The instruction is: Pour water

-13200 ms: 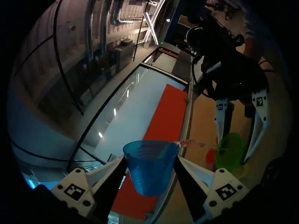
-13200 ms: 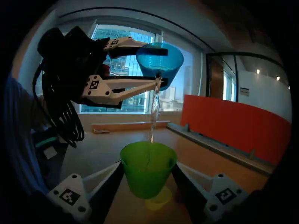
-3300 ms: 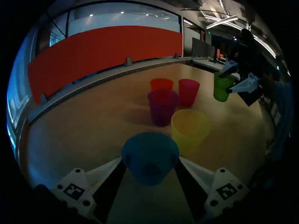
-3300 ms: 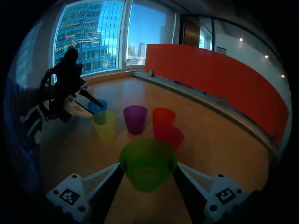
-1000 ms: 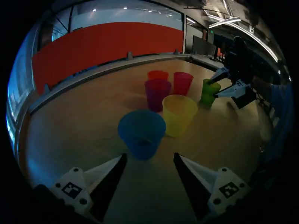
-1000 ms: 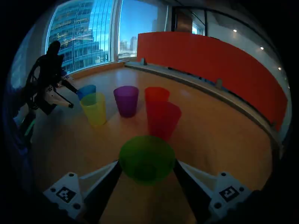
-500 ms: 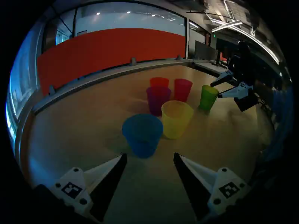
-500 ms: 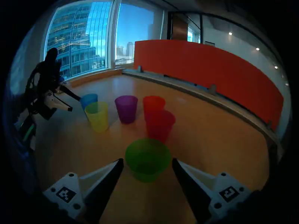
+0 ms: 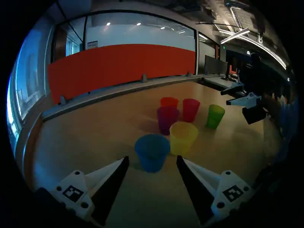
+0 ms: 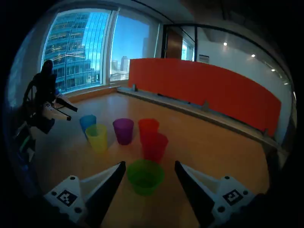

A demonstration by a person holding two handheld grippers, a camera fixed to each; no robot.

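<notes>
The left gripper had its fingers spread wide and gripped nothing. The blue cup stood upright just ahead of the tips, in line with the gap between them and apart from both. Just beyond it, to its right, stood a yellow cup. Farther ahead stood a purple cup, an orange cup and a pink cup close together.

The right gripper was likewise spread apart. The green cup sat upright between its fingertips, with a gap on either side. Whether it held water could not be told from the dim view into it.

All the cups stood on a broad wooden tabletop, smooth and bare around them. A long orange-red partition ran along the table's far edge ahead of the left gripper and ahead and to the right of the right gripper. Above the partition was a glass wall with small ceiling lights. Ahead and to the left of the right gripper, tall windows showed high-rise buildings and blue sky.
</notes>
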